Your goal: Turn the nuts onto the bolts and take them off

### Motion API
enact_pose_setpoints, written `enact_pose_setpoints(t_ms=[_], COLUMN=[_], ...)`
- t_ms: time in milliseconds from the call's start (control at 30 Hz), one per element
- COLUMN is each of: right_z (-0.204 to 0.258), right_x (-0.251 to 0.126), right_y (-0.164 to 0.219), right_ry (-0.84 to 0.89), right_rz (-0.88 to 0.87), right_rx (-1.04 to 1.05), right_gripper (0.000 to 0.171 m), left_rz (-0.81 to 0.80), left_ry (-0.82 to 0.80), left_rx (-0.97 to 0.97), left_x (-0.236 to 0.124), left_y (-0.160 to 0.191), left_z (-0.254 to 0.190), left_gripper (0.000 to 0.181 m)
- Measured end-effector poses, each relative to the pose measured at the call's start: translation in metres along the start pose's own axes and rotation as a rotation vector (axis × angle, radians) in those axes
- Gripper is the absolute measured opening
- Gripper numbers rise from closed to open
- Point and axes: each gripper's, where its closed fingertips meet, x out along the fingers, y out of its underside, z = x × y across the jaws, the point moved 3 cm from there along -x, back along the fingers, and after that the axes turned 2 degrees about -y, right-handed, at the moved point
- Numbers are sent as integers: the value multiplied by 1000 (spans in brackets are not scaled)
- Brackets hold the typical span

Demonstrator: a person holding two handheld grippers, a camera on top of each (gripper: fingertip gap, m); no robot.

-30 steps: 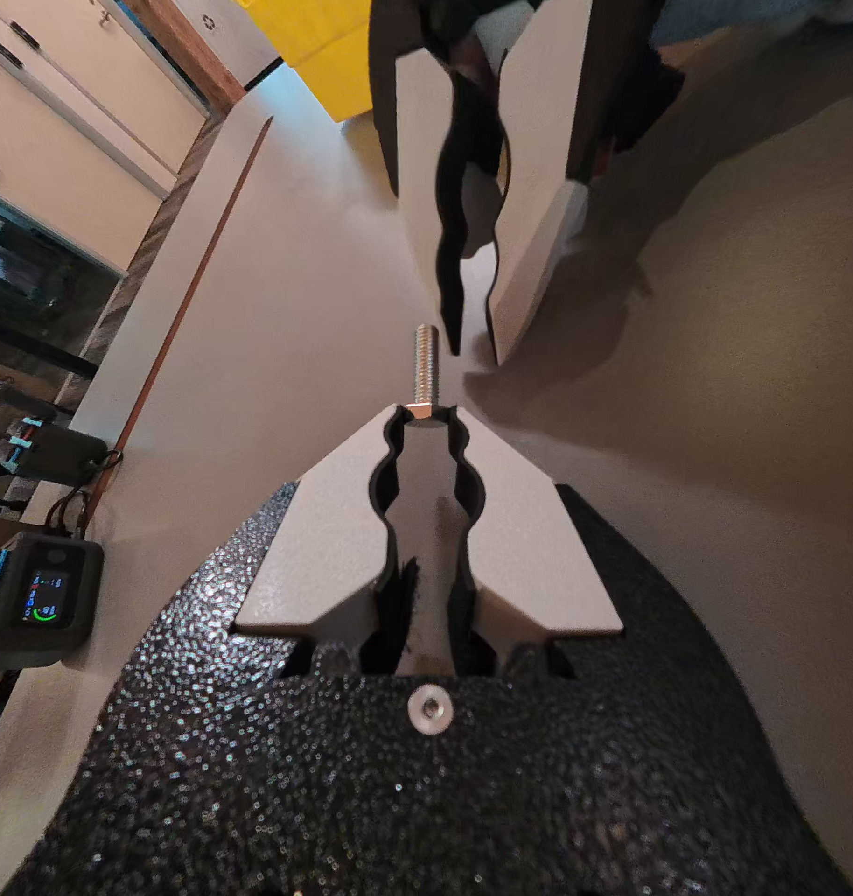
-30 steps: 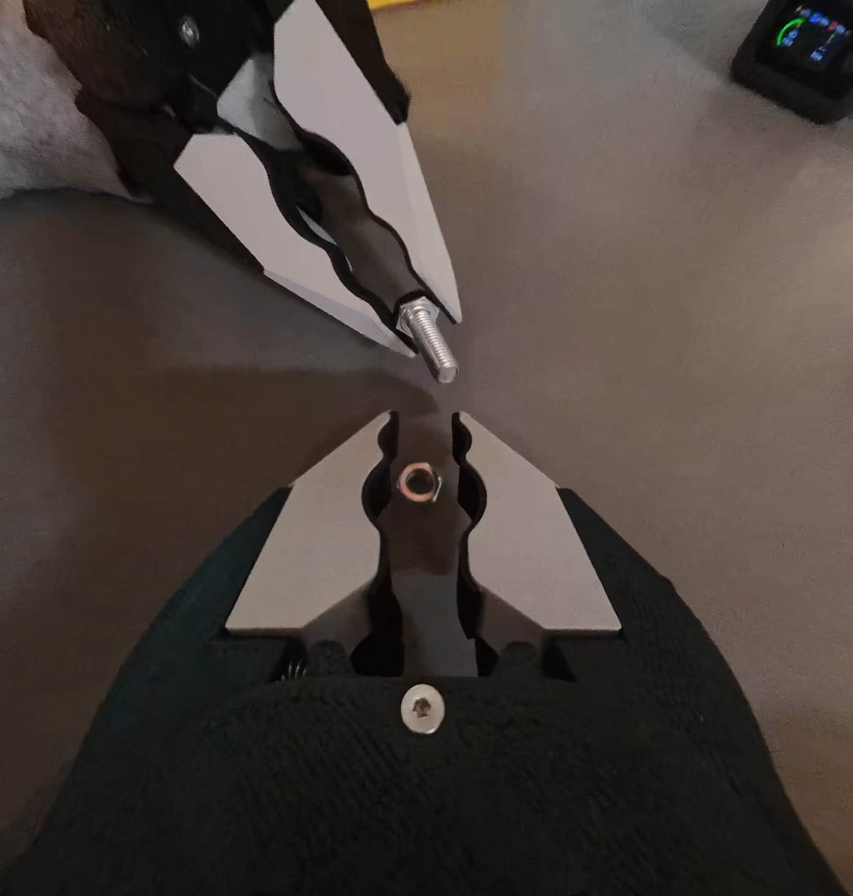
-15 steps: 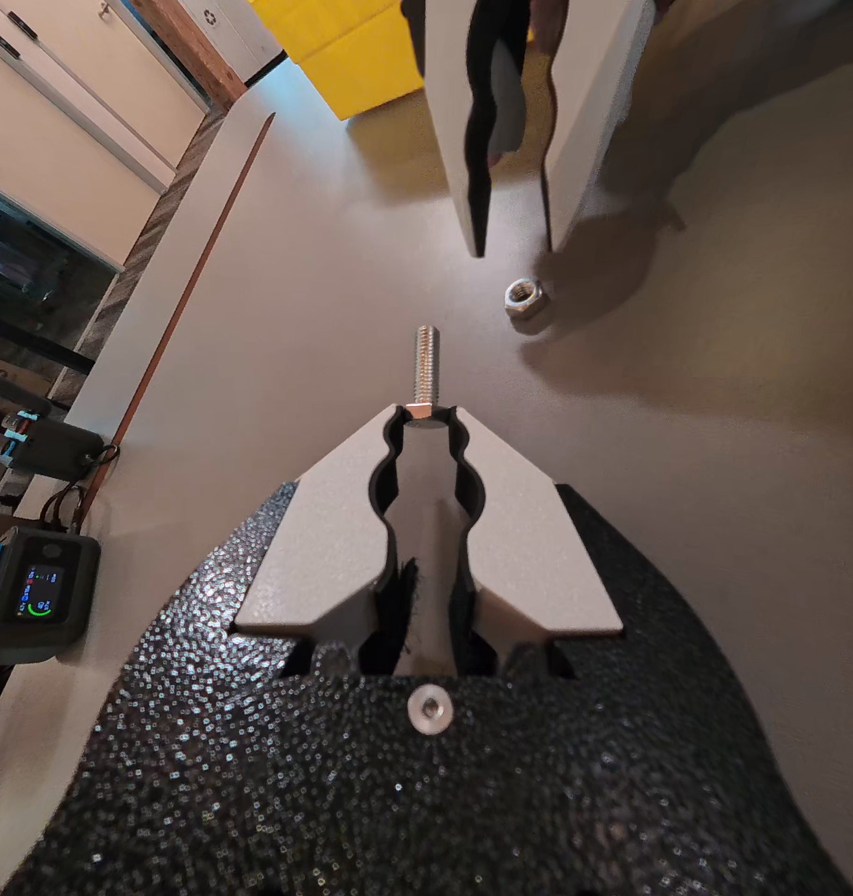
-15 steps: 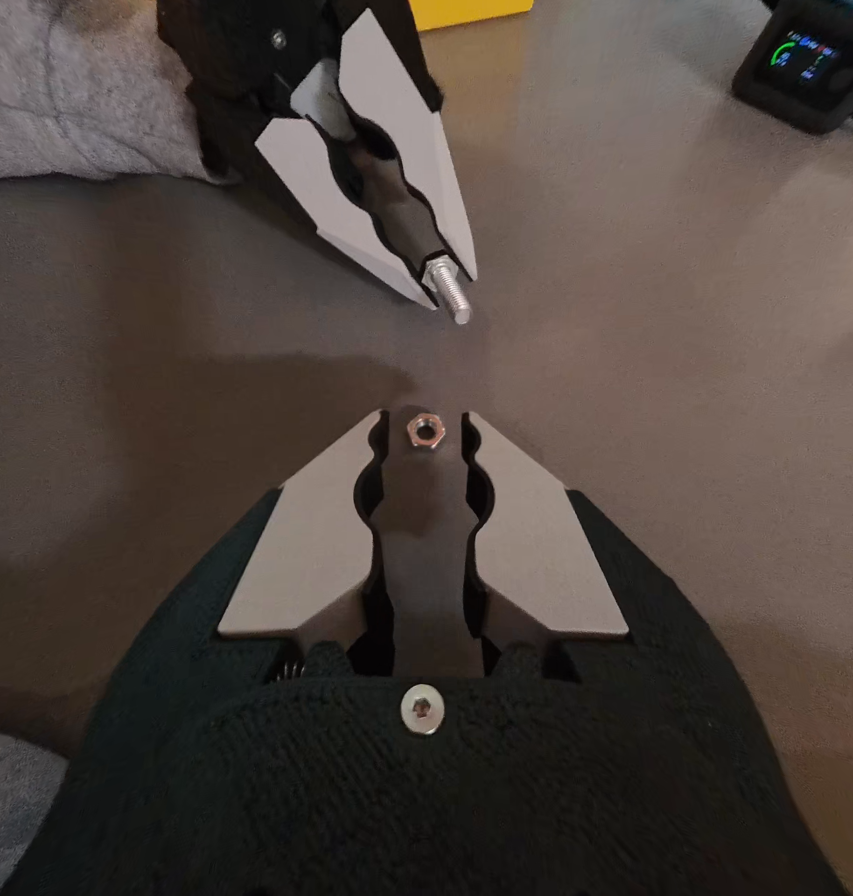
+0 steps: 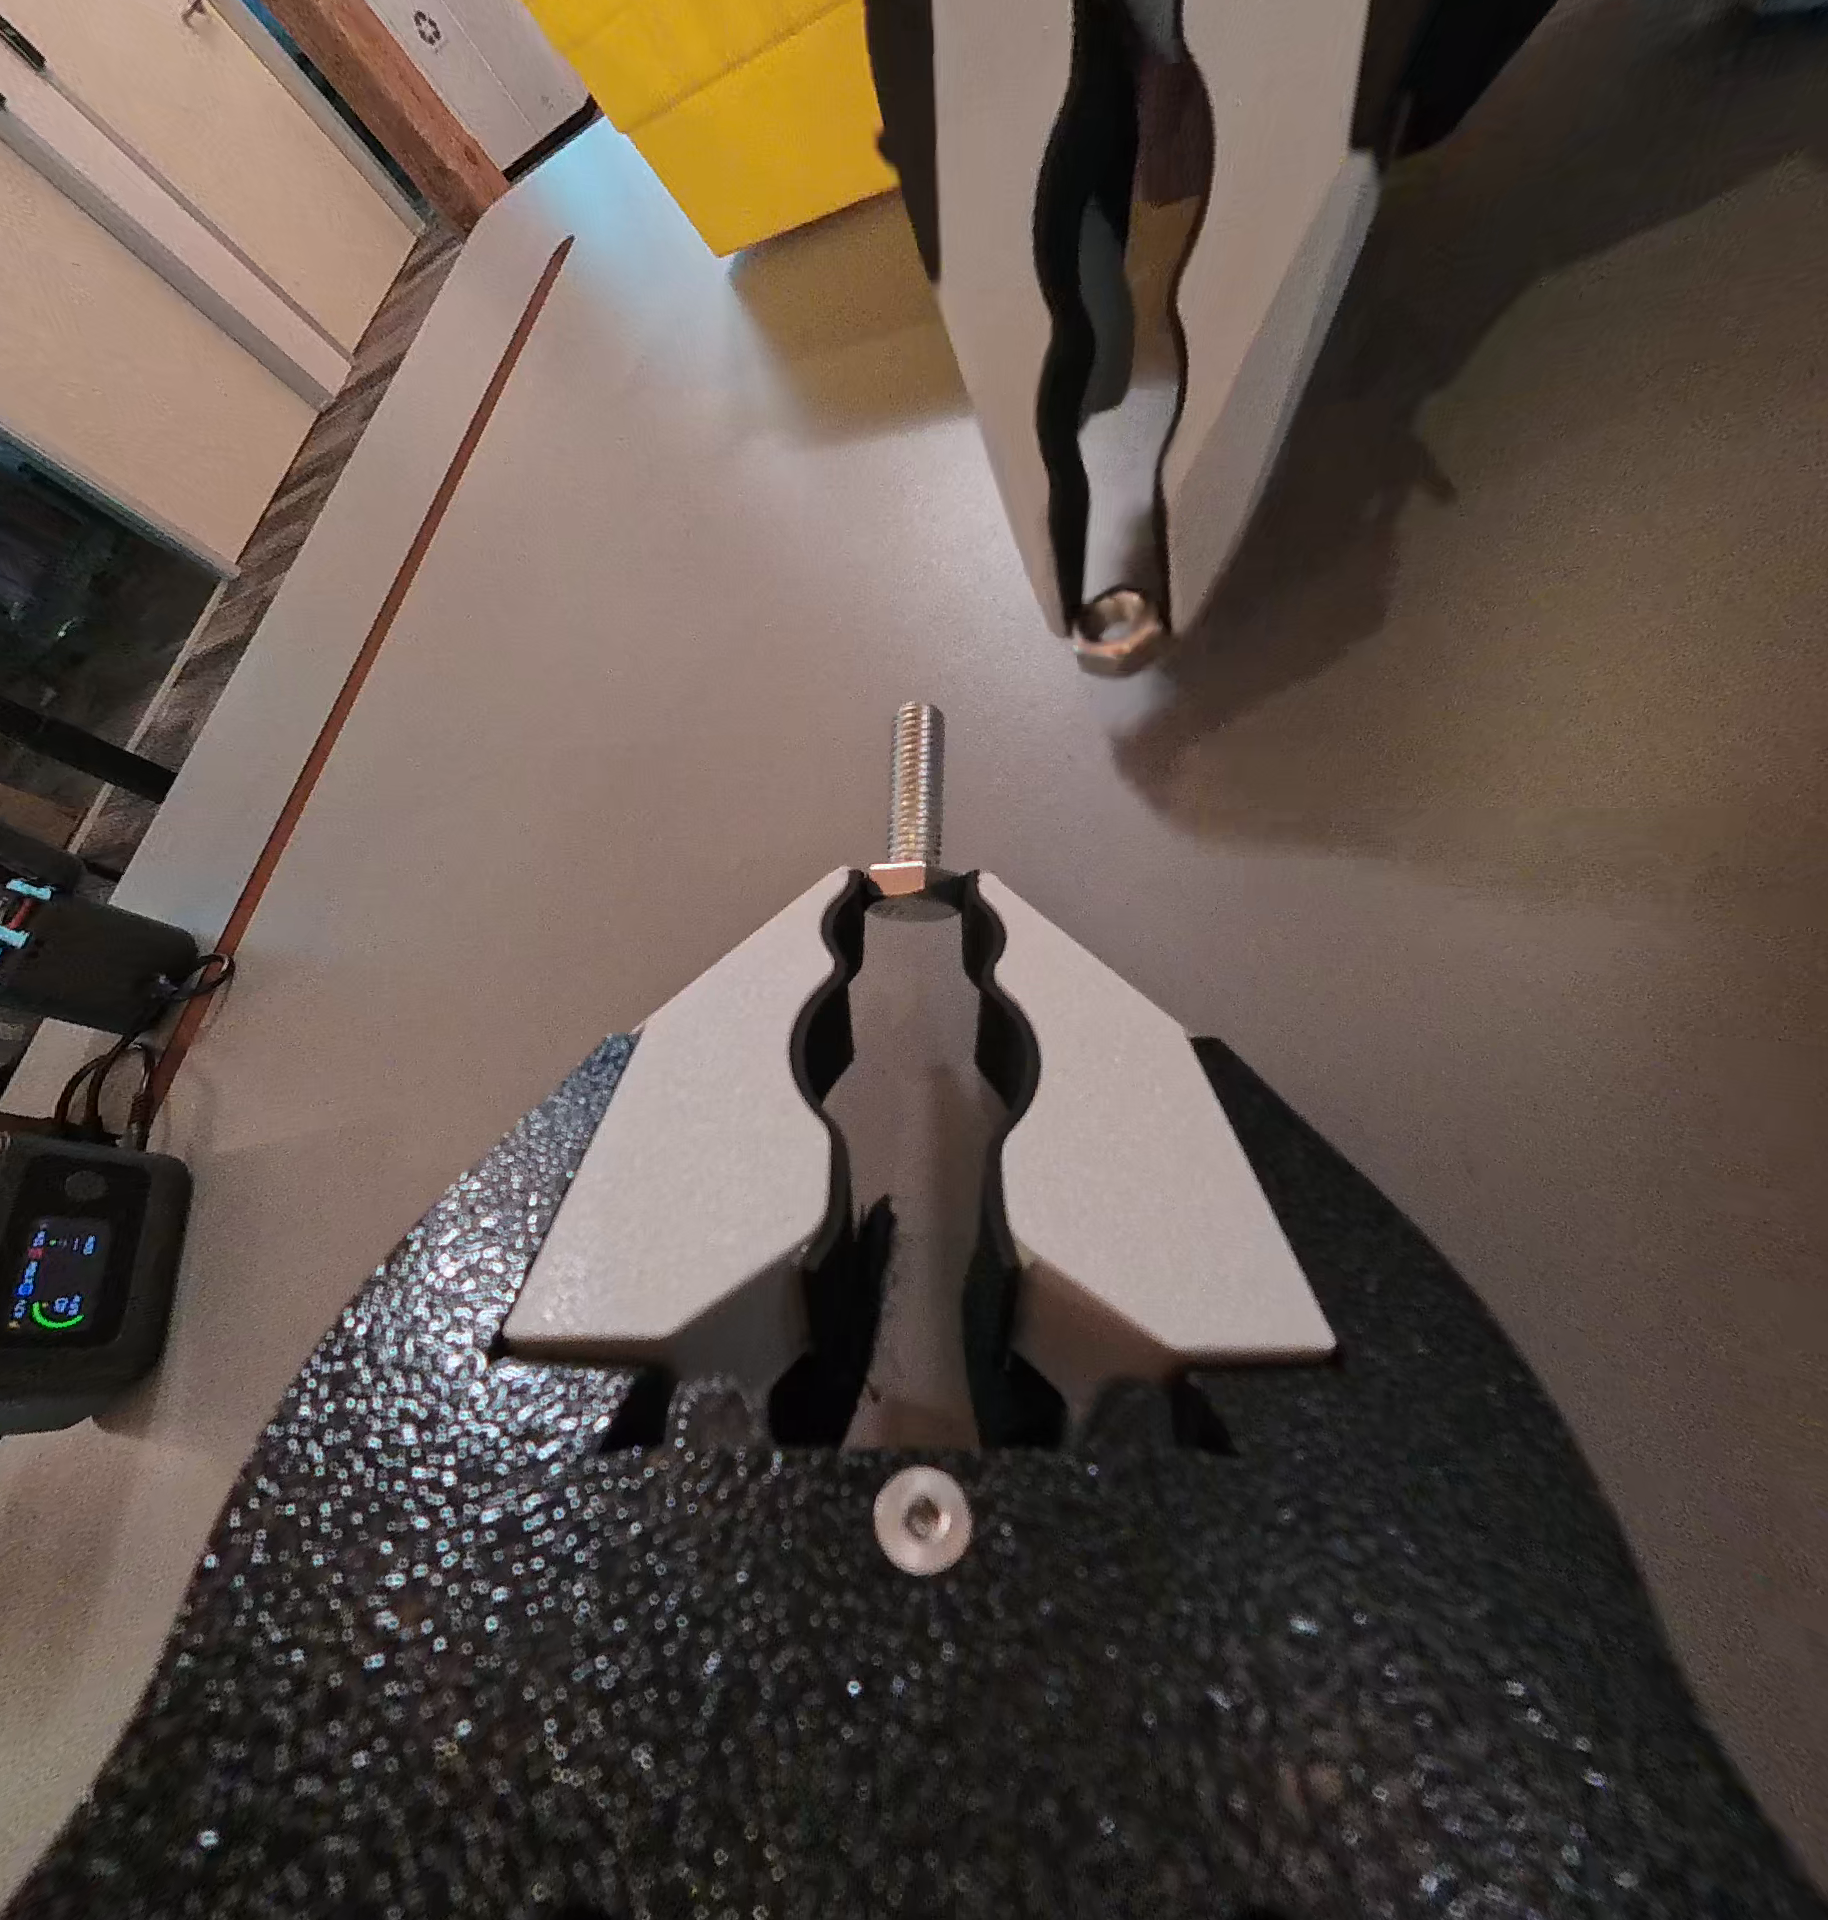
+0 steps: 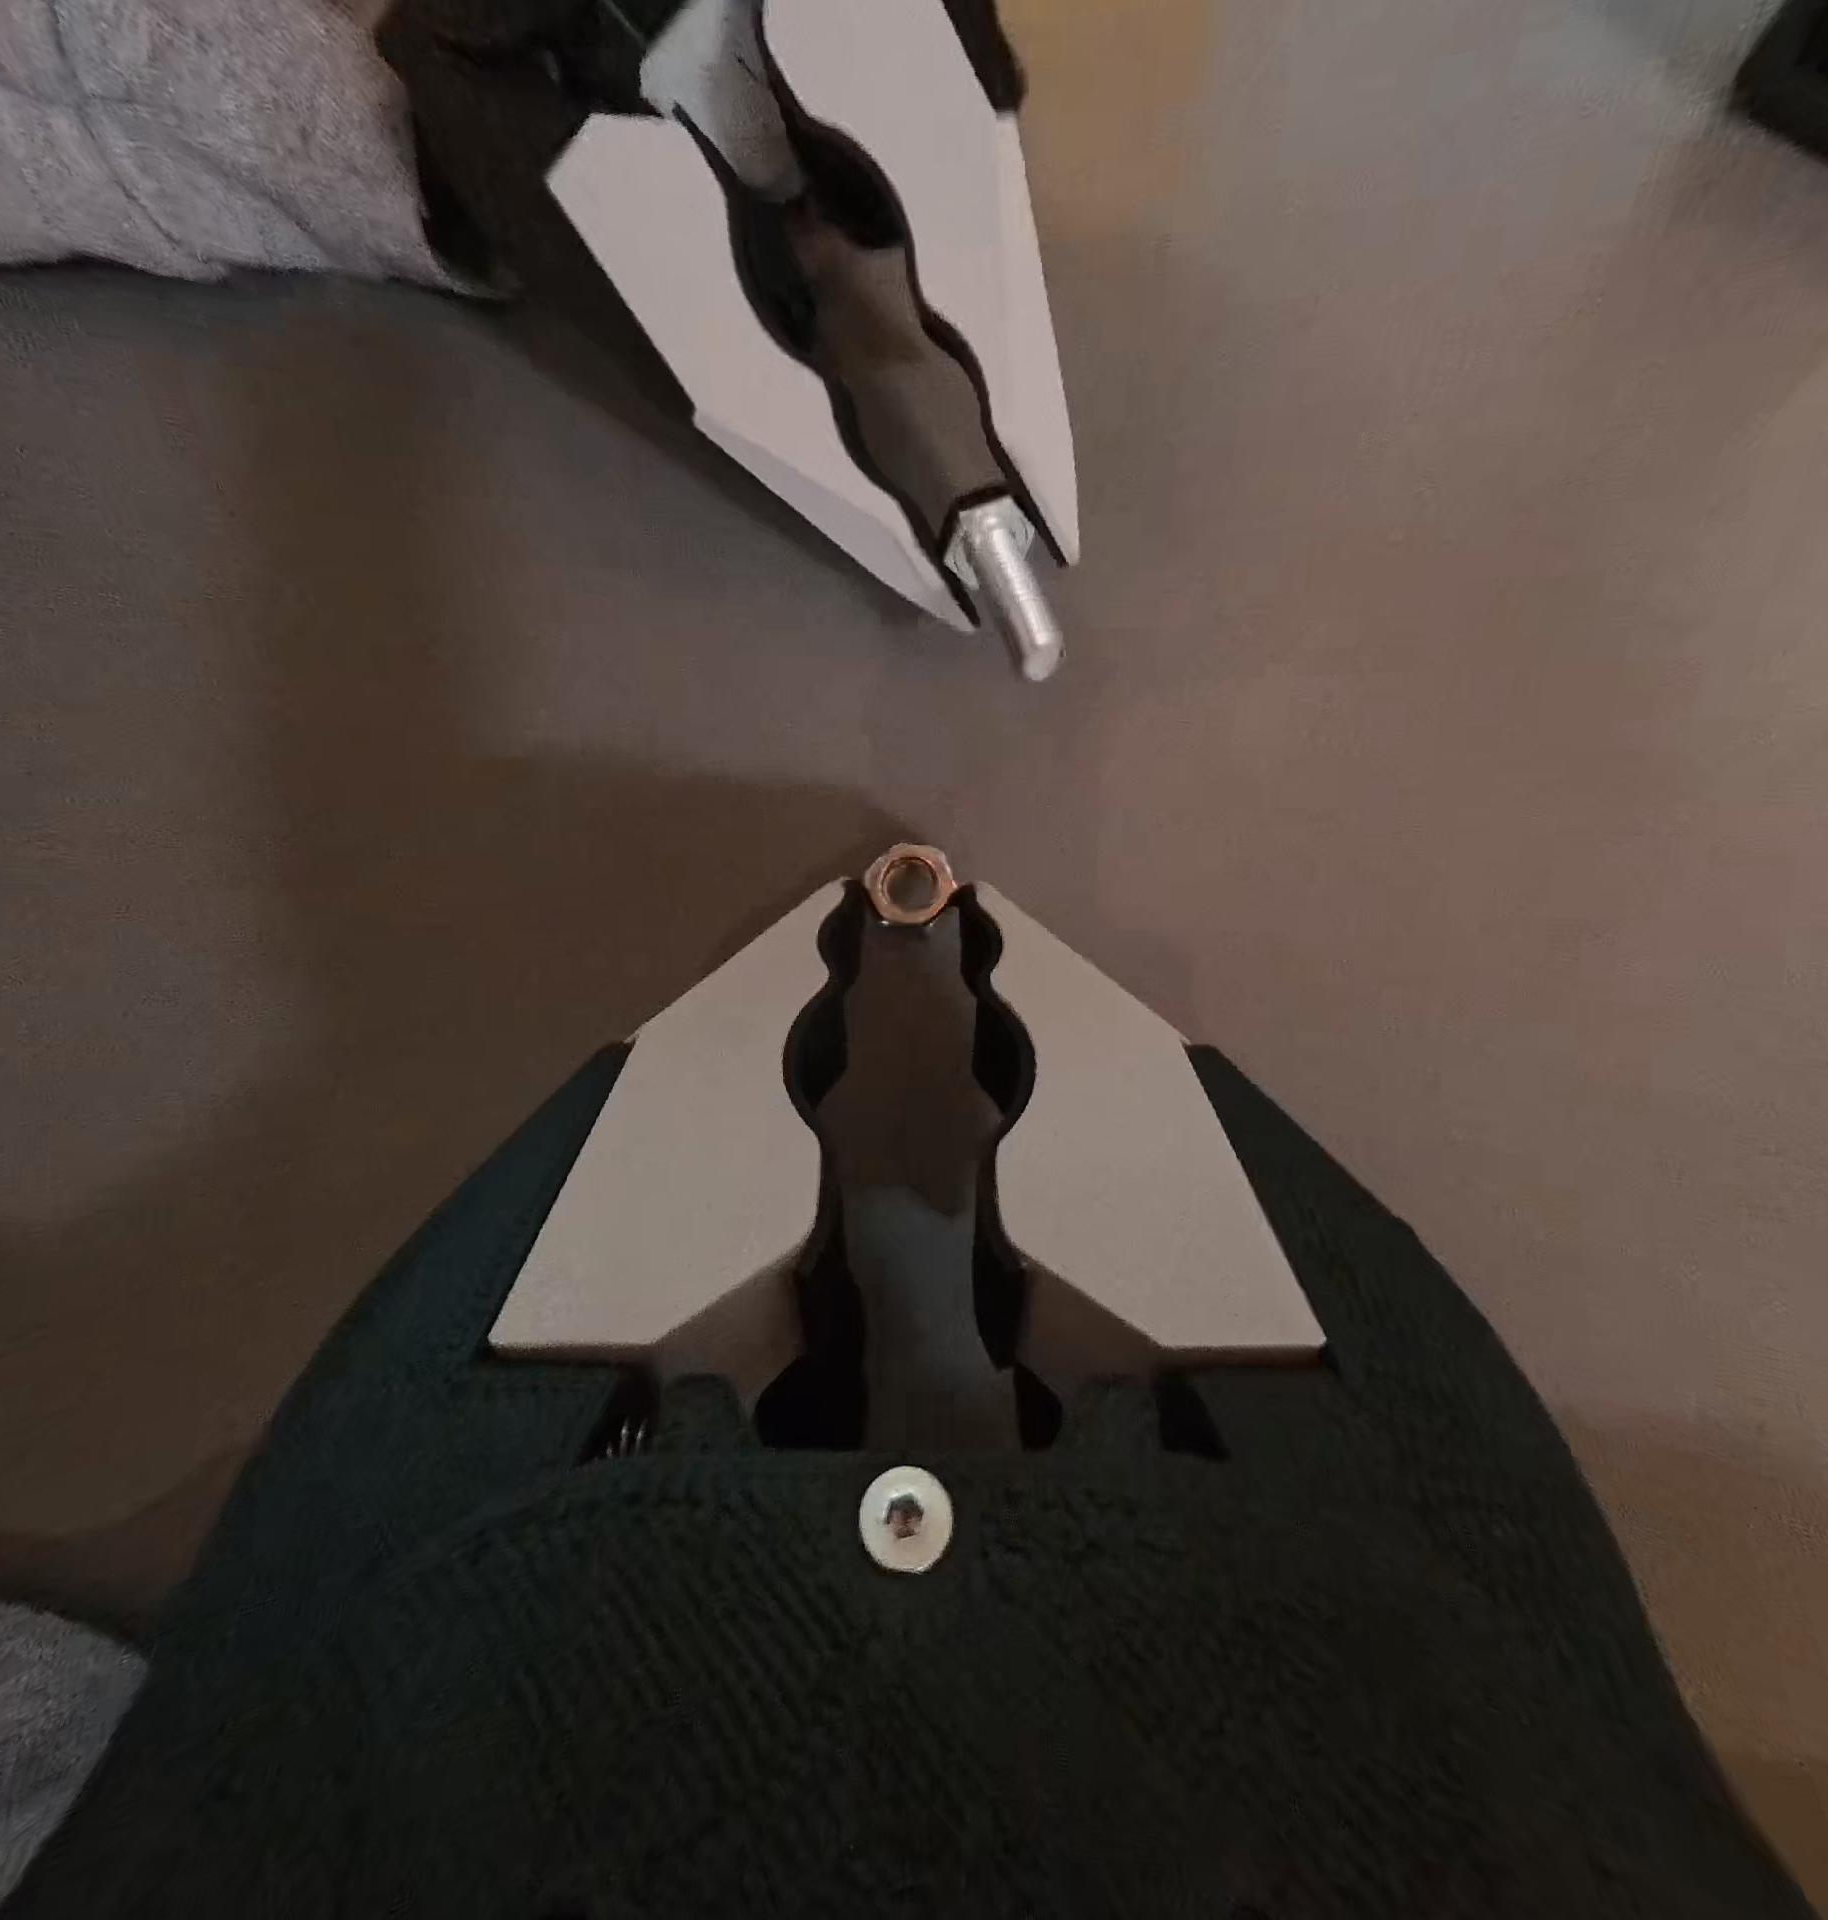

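Since half a second ago the right tool (image 5: pixel 1120 623) grips the nut (image 6: pixel 908 884) and, seemingly, lifts it; the left tool (image 5: pixel 908 883) grips the bolt (image 5: pixel 916 779), whose long axis points just left of the nut.

The left wrist view looks forward along the left gripper (image 5: pixel 912 883), close above the table (image 5: pixel 598 665), facing the right gripper (image 5: pixel 1118 623) and a yellow box (image 5: pixel 744 114). The right wrist view looks the opposite way along the right gripper (image 6: pixel 908 891), equally close, facing the left gripper (image 6: pixel 1003 582). Both share the table between the tips, the bolt (image 5: pixel 916 779) and the nut (image 6: pixel 906 885)
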Motion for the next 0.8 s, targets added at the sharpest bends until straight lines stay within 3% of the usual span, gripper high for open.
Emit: enact_pose_setpoints(t_ms=[33,133,233,300,400,467,600,800], right_z=[2,15,25,16,-7,-17,-35,-37], right_x=[-3,-31,-93,-154,-233,-254,-257,-250], right_y=[-10,-49,-62,-43,27,82,162,198], right_ry=[22,189,457,664,843,797,661,612], right_rz=[-34,-130,-105,-56,86,213,423,553], right_rx=[-36,-168,-257,-184,127,340,579,661], right_gripper=[17,17,17,17,17,17,17,17], left_rz=[-1,-2,-2,-2,-1,-1,-1,-3], left_ry=[1,-1,0,0,2,4,5,1], left_rx=[2,5,4,4,1,-1,-1,5], left_x=[0,0,0,0,0,0,0,0], left_y=[0,0,0,0,0,0,0,0], left_z=[0,0,0,0,0,0,0,-1], left_gripper=[16,16,16,16,16,16,16,16])
